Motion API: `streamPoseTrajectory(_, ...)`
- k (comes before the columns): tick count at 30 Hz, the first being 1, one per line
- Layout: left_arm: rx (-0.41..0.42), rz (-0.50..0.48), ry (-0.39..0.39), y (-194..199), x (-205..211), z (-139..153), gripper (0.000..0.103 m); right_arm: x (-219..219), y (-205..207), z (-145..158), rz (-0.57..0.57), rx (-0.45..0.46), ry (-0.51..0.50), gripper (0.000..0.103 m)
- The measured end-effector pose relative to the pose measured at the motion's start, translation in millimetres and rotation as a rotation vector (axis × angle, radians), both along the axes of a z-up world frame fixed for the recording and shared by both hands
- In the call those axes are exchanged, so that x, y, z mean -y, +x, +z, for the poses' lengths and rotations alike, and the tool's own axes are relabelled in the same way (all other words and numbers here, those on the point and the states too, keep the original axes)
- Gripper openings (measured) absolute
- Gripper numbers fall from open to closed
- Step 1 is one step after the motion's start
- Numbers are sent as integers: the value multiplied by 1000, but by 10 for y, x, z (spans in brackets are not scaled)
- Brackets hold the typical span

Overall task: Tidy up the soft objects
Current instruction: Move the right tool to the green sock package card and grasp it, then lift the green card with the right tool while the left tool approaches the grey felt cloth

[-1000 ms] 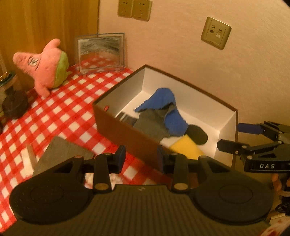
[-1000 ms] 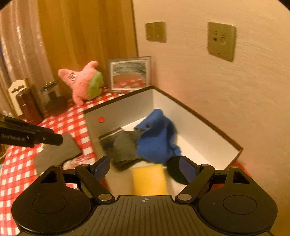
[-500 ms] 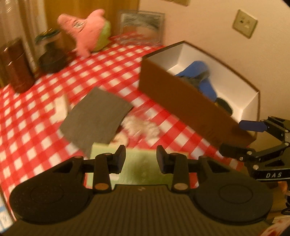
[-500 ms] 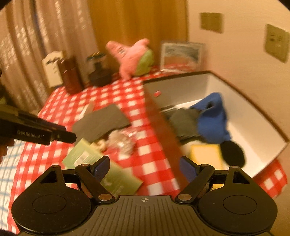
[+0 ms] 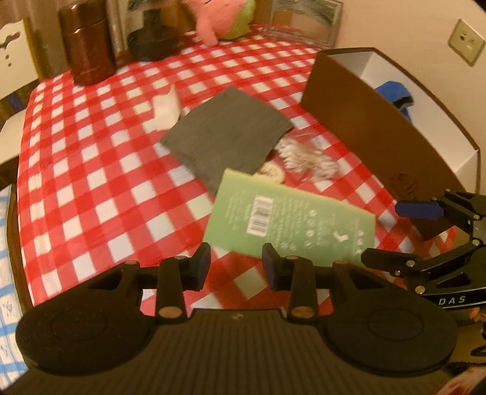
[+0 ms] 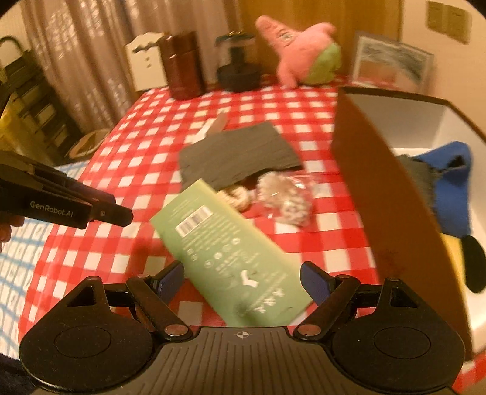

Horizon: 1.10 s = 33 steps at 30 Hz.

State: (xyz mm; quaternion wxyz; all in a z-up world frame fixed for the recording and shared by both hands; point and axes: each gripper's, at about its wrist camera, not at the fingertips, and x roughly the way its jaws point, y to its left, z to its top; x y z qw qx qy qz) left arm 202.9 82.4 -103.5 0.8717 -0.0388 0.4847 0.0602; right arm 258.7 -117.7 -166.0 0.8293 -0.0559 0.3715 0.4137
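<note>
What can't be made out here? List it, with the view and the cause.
- Print on the flat green packet: motion blur, both views.
- Contents of the crinkled clear bag: blurred; partly under the dark grey folded cloth.
- Floor of the brown cardboard box: near wall hides it, left wrist view.
- Pink starfish plush: cut by top edge, left wrist view.

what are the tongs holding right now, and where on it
Nothing: the left tongs and the right tongs are both open and empty above the green packet.
</note>
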Motion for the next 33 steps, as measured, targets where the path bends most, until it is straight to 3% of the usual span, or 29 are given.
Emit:
streamPoseTrajectory(13, -49, 89, -29, -95, -279, -209, 33, -395, 265, -338, 146, 46, -105, 91)
streamPoseTrajectory(22, -66, 139, -37, -157, -384, -260, 33, -426, 581, -577, 188, -48, -110, 91)
streamPoseTrajectory(27, -66, 151, -36, -174, -393, -260, 33, -479, 480, -524, 242, -47, -86, 91)
streamPoseTrajectory(33, -58, 155, -35, -209, -380, -243, 33, -642, 215, -560, 307, 34, -158, 93)
